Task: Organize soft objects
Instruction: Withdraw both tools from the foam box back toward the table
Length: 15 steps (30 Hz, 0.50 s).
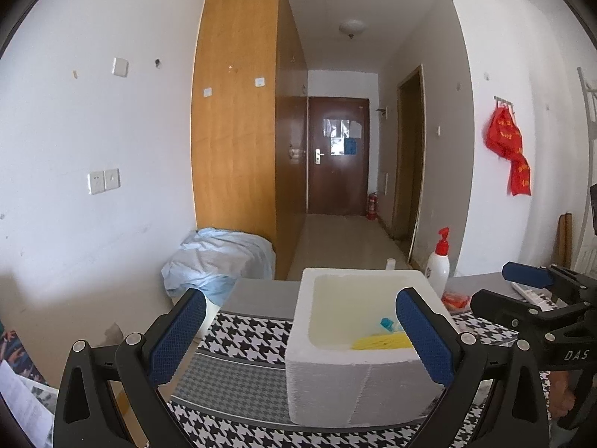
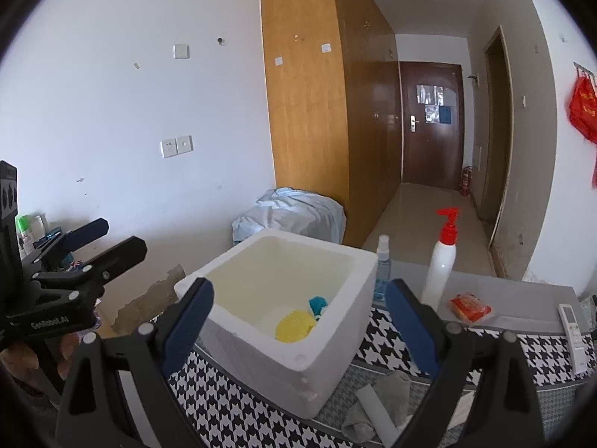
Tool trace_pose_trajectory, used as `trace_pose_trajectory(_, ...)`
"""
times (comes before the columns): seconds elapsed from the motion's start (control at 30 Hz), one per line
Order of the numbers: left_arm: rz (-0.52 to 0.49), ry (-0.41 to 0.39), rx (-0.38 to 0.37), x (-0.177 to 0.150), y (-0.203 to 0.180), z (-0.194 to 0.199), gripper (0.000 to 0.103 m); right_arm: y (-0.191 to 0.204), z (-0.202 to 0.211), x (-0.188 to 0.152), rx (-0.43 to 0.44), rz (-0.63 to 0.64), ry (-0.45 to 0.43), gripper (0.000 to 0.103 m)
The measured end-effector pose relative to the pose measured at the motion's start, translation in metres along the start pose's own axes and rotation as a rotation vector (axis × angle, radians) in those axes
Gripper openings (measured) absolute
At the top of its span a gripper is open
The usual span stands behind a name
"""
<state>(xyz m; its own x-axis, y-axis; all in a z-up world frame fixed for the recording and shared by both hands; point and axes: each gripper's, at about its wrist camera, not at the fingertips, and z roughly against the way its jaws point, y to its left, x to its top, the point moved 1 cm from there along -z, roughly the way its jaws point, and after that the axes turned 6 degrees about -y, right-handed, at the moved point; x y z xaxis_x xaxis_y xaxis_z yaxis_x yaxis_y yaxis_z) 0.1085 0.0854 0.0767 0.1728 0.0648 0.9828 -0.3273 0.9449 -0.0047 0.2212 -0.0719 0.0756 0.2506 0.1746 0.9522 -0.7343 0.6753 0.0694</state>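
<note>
- Yellow soft object point(image 2: 293, 330) lies on the floor of the white foam box point(image 2: 335, 336), a teal one point(image 2: 318, 304) touching it.
- Right gripper point(image 2: 298, 326) hovers above the box, fingers spread, empty.
- Left gripper point(image 1: 298, 336) likewise spread, empty.
- Houndstooth cloth point(image 2: 224, 410) underneath.

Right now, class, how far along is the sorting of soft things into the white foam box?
Done: a yellow ribbed soft piece and a teal one lie inside the white foam box. In hand: nothing; left tongs and right tongs are open. Left: grey crumpled cloth on the houndstooth mat.
</note>
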Motion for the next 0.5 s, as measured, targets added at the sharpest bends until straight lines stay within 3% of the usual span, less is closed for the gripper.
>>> trace_pose_trajectory(0.5,-0.010,-0.015,-0.040,-0.001,-0.020,0.015,0.102,-0.008,0.028,-0.006,-0.030,0.000,-0.033,0.096)
